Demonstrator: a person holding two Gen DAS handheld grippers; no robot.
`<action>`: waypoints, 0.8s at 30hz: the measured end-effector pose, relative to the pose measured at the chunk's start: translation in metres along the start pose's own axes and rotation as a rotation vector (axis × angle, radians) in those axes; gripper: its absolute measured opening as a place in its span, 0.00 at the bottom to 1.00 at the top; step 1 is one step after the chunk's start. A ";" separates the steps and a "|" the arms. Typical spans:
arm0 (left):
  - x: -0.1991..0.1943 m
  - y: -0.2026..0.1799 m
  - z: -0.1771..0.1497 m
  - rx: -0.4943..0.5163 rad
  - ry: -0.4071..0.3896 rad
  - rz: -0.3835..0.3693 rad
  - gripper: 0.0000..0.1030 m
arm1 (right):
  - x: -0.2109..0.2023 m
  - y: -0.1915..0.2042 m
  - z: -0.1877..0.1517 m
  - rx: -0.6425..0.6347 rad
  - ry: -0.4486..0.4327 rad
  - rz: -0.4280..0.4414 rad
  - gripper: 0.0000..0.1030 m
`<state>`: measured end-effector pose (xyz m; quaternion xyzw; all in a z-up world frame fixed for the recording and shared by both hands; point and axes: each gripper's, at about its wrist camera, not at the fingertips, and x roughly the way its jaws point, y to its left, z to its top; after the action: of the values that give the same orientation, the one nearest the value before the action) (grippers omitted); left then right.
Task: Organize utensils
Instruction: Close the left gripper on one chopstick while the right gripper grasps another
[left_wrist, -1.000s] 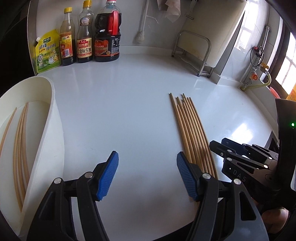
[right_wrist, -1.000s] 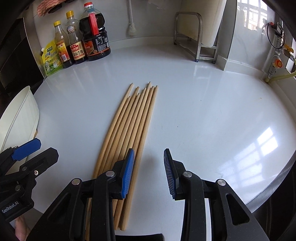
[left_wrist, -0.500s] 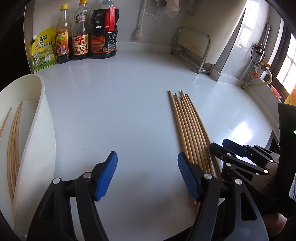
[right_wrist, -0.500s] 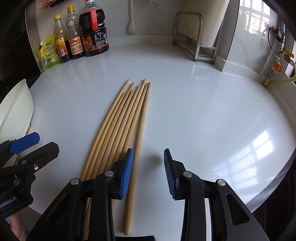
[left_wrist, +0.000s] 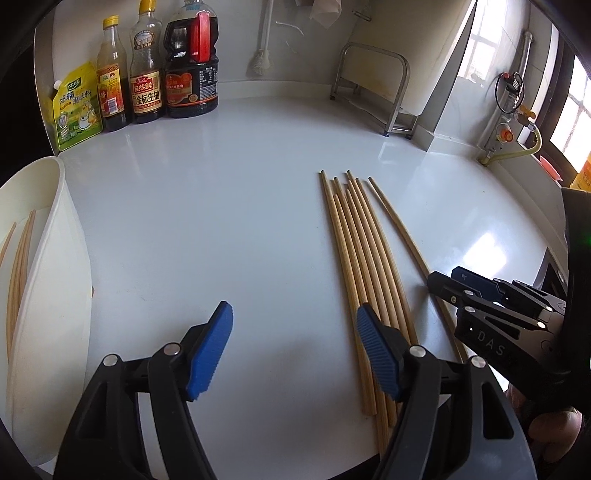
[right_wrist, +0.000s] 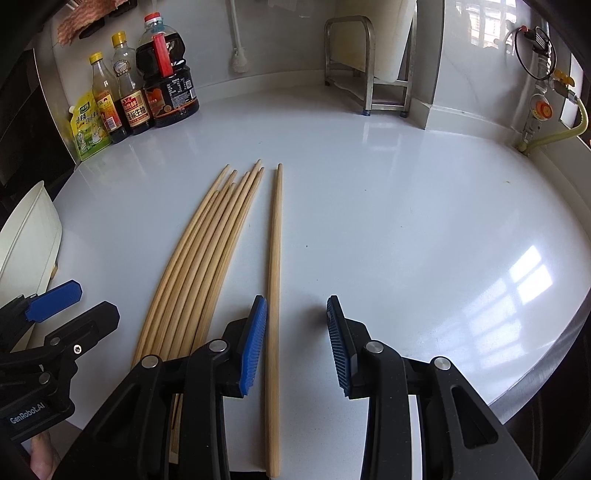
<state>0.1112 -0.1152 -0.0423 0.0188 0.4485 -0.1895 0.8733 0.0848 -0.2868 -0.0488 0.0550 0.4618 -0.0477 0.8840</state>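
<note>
Right wrist: lone chopstick (right_wrist: 274, 266) lengthwise, tip away.

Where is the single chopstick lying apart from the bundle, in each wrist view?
Left wrist: single chopstick right of the bundle, running toward the right gripper.
Right wrist: centre, just inside that gripper's left jaw.
Shared landmark: red-capped soy sauce jug at the back.

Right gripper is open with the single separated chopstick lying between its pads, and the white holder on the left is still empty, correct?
Not quite: the white holder already has chopsticks in it, per the left wrist view. The right gripper is open around the separated chopstick.
</note>
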 end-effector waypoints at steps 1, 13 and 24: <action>0.001 -0.002 0.000 0.006 0.000 0.004 0.67 | 0.000 0.000 0.000 -0.001 -0.001 0.004 0.31; 0.017 -0.016 0.001 0.039 0.021 0.036 0.68 | -0.003 -0.009 0.000 0.011 0.002 0.025 0.31; 0.019 -0.015 -0.002 0.045 0.022 0.054 0.70 | -0.003 -0.008 0.001 0.007 0.006 0.033 0.31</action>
<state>0.1138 -0.1346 -0.0564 0.0526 0.4531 -0.1758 0.8724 0.0827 -0.2948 -0.0469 0.0658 0.4632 -0.0345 0.8832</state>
